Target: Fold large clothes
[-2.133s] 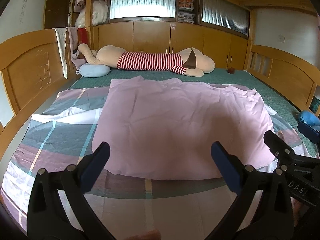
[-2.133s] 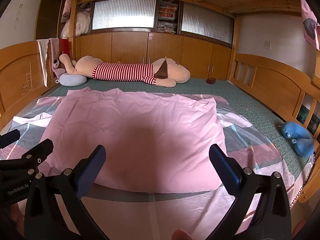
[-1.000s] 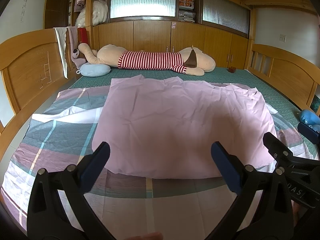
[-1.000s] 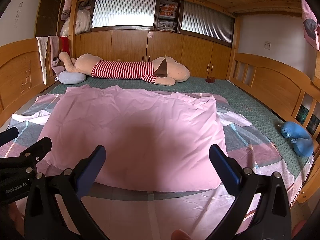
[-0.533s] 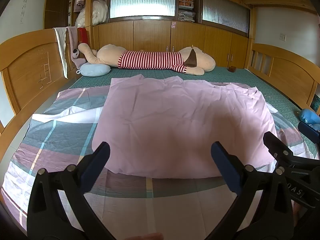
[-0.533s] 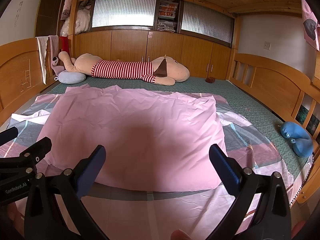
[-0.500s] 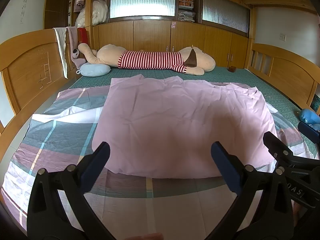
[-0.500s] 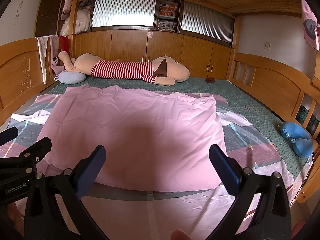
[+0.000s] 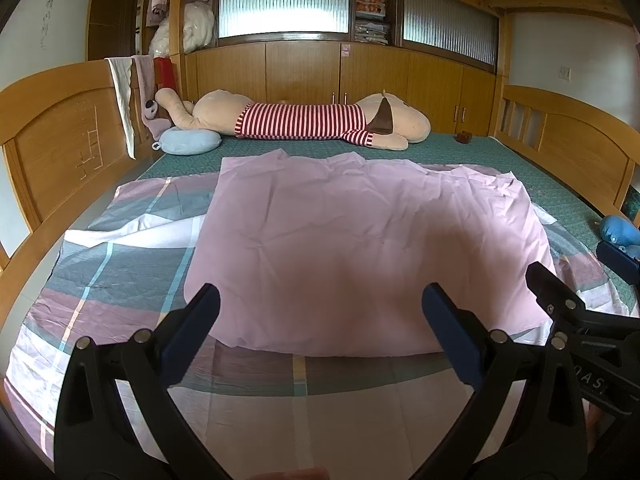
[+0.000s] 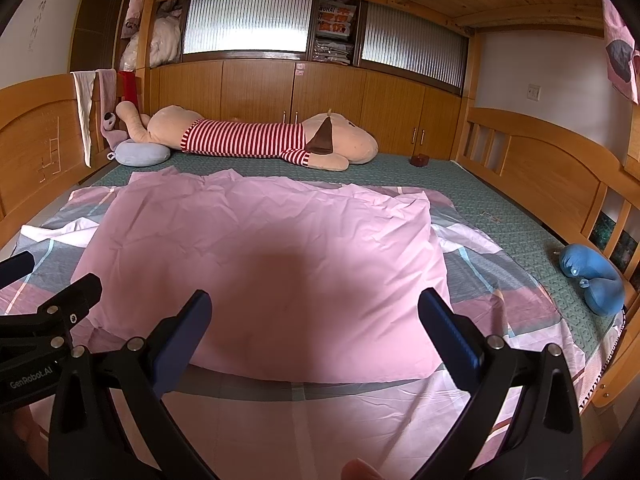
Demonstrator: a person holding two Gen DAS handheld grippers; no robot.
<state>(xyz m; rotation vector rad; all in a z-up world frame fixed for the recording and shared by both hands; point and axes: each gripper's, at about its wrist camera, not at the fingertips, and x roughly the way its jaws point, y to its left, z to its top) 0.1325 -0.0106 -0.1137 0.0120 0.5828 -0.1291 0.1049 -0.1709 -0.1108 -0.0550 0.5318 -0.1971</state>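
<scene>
Pink sheet (image 9: pixel 360 248): folded flat, lying on the plaid bedspread (image 9: pixel 120 272) in the middle of the bed, its near folded edge just ahead of both tongs.

Left tongs (image 9: pixel 320 312): jaws spread wide, gripping nothing, held above the bedspread's near edge. Right tongs (image 10: pixel 314 312): jaws likewise spread wide and empty, positioned just beside the left tongs; each unit appears at the edge of the other's view.

Beyond the sheet, a green mattress cover (image 10: pixel 500 208) is exposed. A large plush dog (image 9: pixel 312 124) in a red-and-white striped shirt lies across the far end of the bed, with a pale blue neck pillow (image 9: pixel 188 146) touching its foot end. A darker blue neck pillow (image 10: pixel 592 280) rests near the right wooden bed rail (image 10: pixel 560 160).
</scene>
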